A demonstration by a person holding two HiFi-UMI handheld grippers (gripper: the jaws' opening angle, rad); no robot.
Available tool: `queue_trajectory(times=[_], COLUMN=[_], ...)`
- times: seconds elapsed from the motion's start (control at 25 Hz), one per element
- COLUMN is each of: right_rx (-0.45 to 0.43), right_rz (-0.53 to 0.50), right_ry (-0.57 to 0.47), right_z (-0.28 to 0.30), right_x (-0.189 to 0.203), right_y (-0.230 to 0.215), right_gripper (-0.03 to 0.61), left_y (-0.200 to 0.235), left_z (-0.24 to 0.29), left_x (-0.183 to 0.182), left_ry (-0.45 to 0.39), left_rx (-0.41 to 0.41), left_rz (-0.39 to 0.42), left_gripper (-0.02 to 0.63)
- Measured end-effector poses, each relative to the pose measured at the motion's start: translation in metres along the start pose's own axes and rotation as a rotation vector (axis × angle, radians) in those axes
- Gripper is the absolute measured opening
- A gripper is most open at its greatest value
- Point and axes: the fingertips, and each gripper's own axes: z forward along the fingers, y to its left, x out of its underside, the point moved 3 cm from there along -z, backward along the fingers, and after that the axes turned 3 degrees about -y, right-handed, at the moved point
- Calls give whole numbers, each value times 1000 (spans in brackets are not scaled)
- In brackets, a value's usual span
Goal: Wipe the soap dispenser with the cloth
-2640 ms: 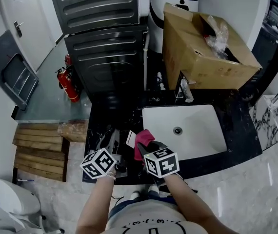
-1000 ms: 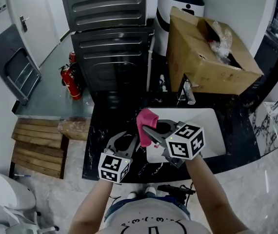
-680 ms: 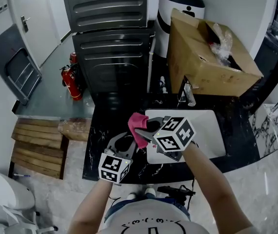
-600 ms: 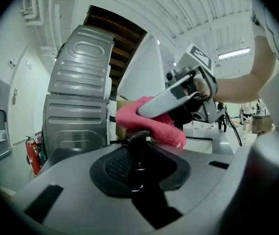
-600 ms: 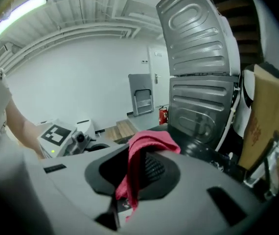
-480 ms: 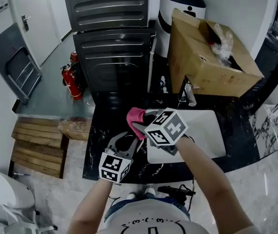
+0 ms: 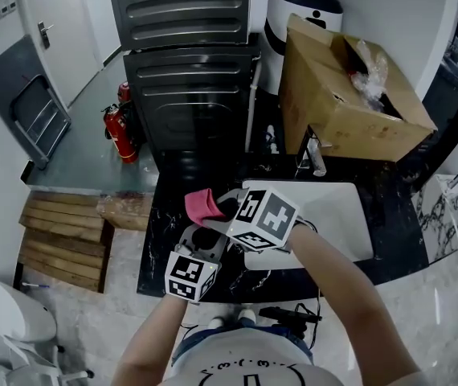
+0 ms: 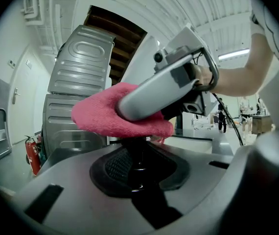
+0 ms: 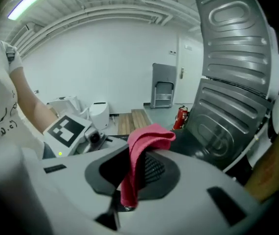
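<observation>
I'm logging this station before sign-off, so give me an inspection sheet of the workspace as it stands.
Surface: black marble counter with a white sink set in it.
Job's things: pink cloth lies over the top of the dark soap dispenser.
Clutter: open cardboard box on the counter behind the sink.
Grippers: left tongs clamped on the soap dispenser; right tongs clamped on the cloth.
Cables: what looks like a dark cord on the floor by the person's feet.
Surroundings: stacked dark appliances, red fire extinguisher, wooden pallets, white toilet.
</observation>
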Motion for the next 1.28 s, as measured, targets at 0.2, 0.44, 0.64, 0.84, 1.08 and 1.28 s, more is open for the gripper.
queue_trajectory(times=[0.2, 0.44, 0.64, 0.84, 1.08, 1.28], right_rx=[-64, 79, 277, 364, 415, 418], right_rz=[61, 202, 336, 596, 690, 703], right_ry=[6, -17, -59, -231, -265, -344], right_z=[-12, -42, -78, -102, -97, -92], right_x=[11, 38, 75, 112, 137, 129], right_y=[3, -21, -37, -35, -19, -12], right_gripper=[48, 49, 49, 49, 49, 49], left_y=[1, 2, 2, 2, 31, 50], left_z=[1, 0, 0, 5, -2, -10], left_x=[0, 0, -1, -2, -6, -20], left_ry=[2, -12, -7, 48, -50, -235], left_rx=[9, 23, 46, 70, 32, 27], left_rz=[-3, -5, 51, 23, -423, -864], left_gripper=[92, 92, 95, 98, 92, 92])
